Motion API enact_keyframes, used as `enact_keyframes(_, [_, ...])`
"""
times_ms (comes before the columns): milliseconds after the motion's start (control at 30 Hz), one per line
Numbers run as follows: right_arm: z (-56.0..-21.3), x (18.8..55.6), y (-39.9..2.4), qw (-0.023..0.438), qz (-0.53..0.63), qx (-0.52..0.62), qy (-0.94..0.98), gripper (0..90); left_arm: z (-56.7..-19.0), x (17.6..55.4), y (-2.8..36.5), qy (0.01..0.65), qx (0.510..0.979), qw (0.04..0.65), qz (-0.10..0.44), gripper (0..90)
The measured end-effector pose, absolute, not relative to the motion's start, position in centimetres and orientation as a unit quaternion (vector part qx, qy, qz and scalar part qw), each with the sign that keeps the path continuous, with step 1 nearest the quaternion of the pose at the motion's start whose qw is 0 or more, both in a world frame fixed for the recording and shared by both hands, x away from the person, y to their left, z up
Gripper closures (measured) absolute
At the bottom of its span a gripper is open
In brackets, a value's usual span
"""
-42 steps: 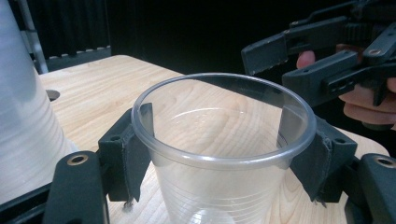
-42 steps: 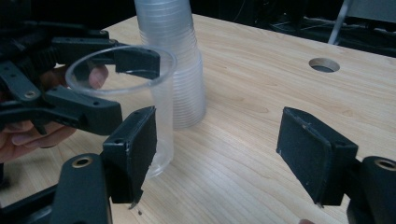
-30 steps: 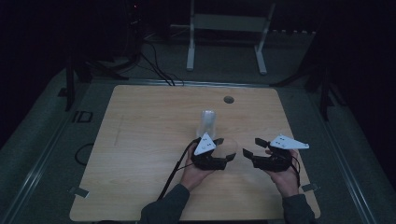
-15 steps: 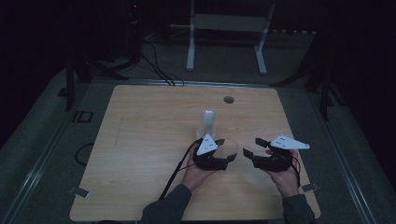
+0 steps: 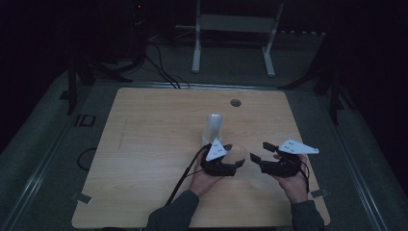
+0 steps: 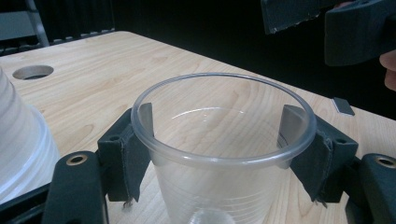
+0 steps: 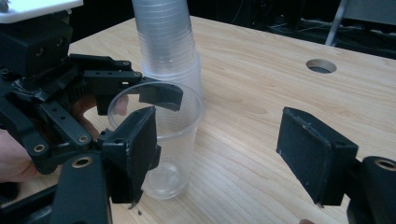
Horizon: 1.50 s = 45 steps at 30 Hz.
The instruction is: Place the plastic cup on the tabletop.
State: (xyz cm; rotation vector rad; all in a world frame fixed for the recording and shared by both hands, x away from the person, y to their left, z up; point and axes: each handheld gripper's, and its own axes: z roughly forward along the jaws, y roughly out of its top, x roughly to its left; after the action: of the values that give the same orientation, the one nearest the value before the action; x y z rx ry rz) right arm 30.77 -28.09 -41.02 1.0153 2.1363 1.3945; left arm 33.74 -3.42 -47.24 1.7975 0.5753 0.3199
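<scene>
A clear plastic cup point(image 6: 219, 140) stands upright between the jaws of my left gripper point(image 6: 219, 154), which press on its sides just under the rim. From the right gripper view, the same cup point(image 7: 163, 140) has its base at the table top, in front of a tall stack of clear cups point(image 7: 168, 42). My right gripper point(image 7: 224, 158) is open and holds nothing, its left jaw close beside the cup. In the high view the left gripper point(image 5: 235, 156) and right gripper point(image 5: 259, 151) face each other near the table's front edge, with the stack point(image 5: 214, 126) just behind the left one.
The wooden table point(image 5: 144, 144) has a round cable hole point(image 5: 235, 102) at the back centre. Small tape pieces point(image 5: 317, 193) lie near its front corners. A white metal stand point(image 5: 235, 29) and cables sit on the dark floor beyond.
The left gripper with its cup has edged slightly right toward the right gripper. The right hand has stayed in place.
</scene>
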Motion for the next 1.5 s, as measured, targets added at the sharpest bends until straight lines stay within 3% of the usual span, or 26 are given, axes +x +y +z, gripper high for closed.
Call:
enact_keyframes(1267, [-41.0, 30.8, -28.0, 0.196, 0.498, 0.361, 0.764, 28.4, -48.4, 33.8, -4.2, 0.243, 0.779, 0.560, 0.145, 26.2])
enact_keyframes(1500, [-41.1, 30.8, -28.1, 0.196, 0.498, 0.361, 0.763, 28.4, -48.6, 33.6, -4.2, 0.244, 0.787, 0.549, 0.139, 22.4])
